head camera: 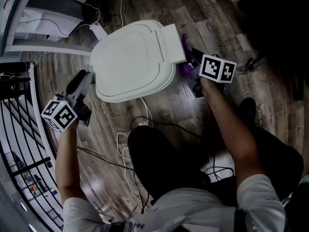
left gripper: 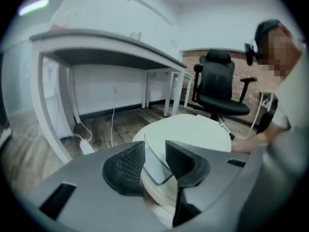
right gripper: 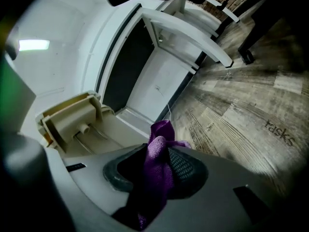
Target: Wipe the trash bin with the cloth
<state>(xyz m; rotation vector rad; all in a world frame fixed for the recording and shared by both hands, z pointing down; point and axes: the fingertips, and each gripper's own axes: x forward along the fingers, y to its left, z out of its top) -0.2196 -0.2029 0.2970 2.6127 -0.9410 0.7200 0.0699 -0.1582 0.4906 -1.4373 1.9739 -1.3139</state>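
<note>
The wiping step is in hand. The right gripper (right gripper: 155,164) is clamped narrow on the purple cloth (right gripper: 160,151) and holds it against the hinge side of the trash bin (head camera: 130,57). The left gripper (left gripper: 154,159) stands wide, with the lid's rim between its 2 jaws - I judge it is not pinched. Next, the cloth should be dragged across the lid with steady pressure. The bin is smooth white plastic with rounded corners; the cloth is soft and nubby - the floor (head camera: 203,13) is wood plank.

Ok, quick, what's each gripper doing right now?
Left gripper: open, edge of the trash bin lid between its tongs.
Right gripper: shut on the purple cloth.
</note>
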